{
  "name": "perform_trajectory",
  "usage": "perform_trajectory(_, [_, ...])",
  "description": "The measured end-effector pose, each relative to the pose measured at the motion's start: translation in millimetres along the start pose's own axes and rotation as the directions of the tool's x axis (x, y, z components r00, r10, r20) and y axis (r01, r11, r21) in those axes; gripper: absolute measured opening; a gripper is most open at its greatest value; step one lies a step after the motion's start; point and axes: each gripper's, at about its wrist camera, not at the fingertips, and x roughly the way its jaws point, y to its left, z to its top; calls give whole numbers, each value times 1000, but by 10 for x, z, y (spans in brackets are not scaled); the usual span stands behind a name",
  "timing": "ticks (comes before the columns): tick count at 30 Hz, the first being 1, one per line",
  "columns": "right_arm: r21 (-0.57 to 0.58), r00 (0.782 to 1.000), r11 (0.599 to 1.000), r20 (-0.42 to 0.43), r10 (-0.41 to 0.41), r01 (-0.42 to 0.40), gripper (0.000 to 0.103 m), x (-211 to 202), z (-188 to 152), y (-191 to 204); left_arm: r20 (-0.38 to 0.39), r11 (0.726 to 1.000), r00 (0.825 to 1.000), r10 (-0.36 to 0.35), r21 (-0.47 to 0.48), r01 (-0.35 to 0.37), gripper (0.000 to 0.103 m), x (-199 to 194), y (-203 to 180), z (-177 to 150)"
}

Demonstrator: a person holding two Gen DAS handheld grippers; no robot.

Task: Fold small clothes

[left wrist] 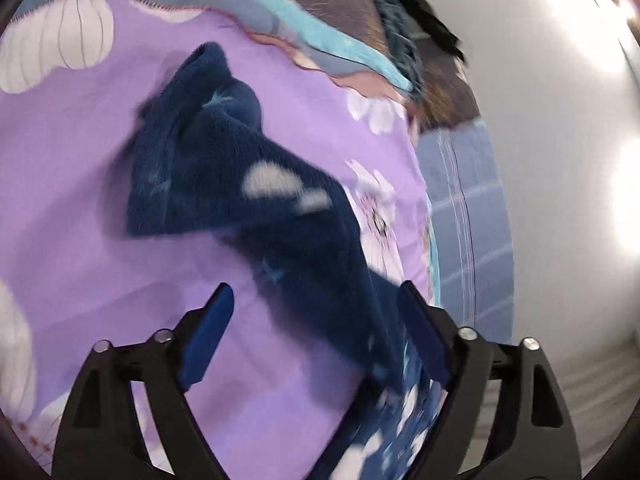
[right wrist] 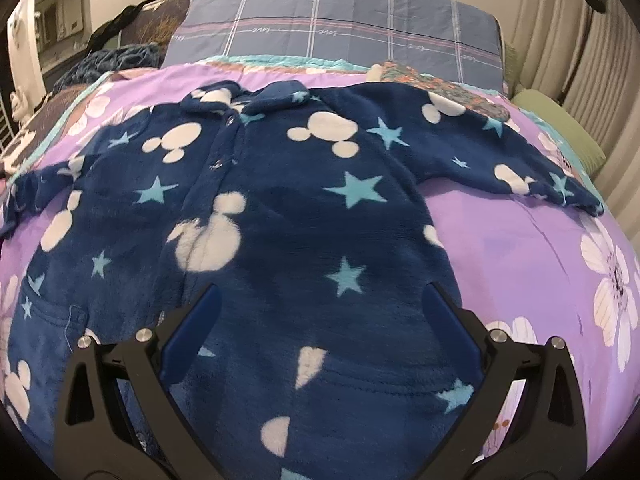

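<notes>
A navy fleece top (right wrist: 304, 200) with white mouse-head shapes and pale blue stars lies front up on the purple flowered bedspread (right wrist: 512, 248), collar at the far side and both sleeves spread out. My right gripper (right wrist: 320, 312) hovers open over its lower hem, with nothing pinched. The left wrist view is blurred and tilted. It shows one crumpled sleeve (left wrist: 224, 160) running across the bedspread (left wrist: 80, 200) and down between the fingers of my left gripper (left wrist: 316, 320). That gripper stands wide open, and the fabric lies close to the right pad (left wrist: 420, 328).
A grey-blue plaid pillow (right wrist: 340, 28) lies at the head of the bed, with a green cushion (right wrist: 560, 124) and a curtain to its right. A blue knitted item (right wrist: 104, 60) and a black strap lie at the far left. A white wall (left wrist: 560, 120) borders the bed.
</notes>
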Motion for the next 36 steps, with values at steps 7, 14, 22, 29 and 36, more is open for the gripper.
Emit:
perform_trajectory(7, [-11, 999, 1000, -17, -29, 29, 101, 102, 18, -8, -1, 956, 1000, 25, -293, -24, 53, 189, 280, 363])
perform_trajectory(14, [-25, 999, 1000, -49, -5, 4, 101, 223, -6, 32, 61, 987, 995, 74, -146, -64, 16, 56, 109, 406])
perform_trajectory(22, [-16, 999, 1000, -43, 20, -20, 101, 222, -6, 21, 187, 823, 981, -54, 565, -62, 16, -266, -1590, -298])
perform_trajectory(29, [39, 999, 999, -45, 9, -8, 101, 216, -11, -187, -146, 427, 980, -138, 884, 192, 43, 117, -2453, -2055])
perform_trajectory(36, [54, 1000, 998, -4, -14, 14, 101, 90, 0, -469, -183, 227, 983, -25, 956, 184, 77, 424, -2233, -2852])
